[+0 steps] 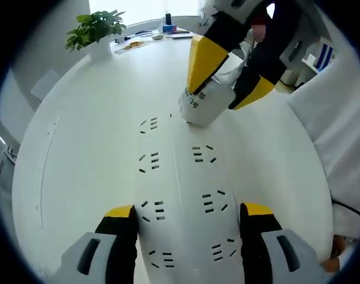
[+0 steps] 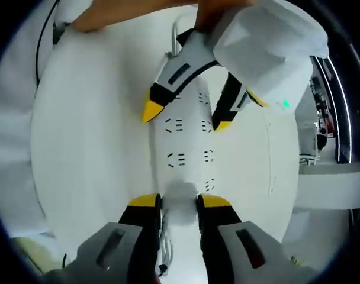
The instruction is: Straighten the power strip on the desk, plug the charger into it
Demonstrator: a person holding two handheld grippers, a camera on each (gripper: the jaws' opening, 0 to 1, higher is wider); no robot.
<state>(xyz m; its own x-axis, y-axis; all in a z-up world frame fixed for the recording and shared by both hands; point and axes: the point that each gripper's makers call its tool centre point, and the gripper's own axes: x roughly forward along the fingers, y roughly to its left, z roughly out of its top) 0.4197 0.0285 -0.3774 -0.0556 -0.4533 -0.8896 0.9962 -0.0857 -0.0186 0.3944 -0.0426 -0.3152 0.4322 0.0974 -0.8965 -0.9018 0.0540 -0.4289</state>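
A white power strip [image 1: 180, 177] with several socket groups lies lengthwise on the white desk [image 1: 79, 148]. My left gripper [image 1: 189, 210] holds it at the near end, a yellow-tipped jaw against each long side. My right gripper [image 1: 220, 94] comes in from the upper right, shut on a white charger [image 1: 202, 109] that sits just over the strip's far end. In the right gripper view the charger [image 2: 180, 213] is pinched in my right gripper [image 2: 179, 201], with the power strip [image 2: 189, 145] beyond it. The left gripper [image 2: 186, 117] straddles the strip there.
A potted green plant [image 1: 97, 29] and small clutter [image 1: 150, 36] stand at the desk's far edge. A person's white sleeve [image 1: 340, 142] fills the right side, with a black cable [image 1: 349, 207] below it. A hand [image 2: 109, 16] and sleeve [image 2: 275, 41] are behind the left gripper.
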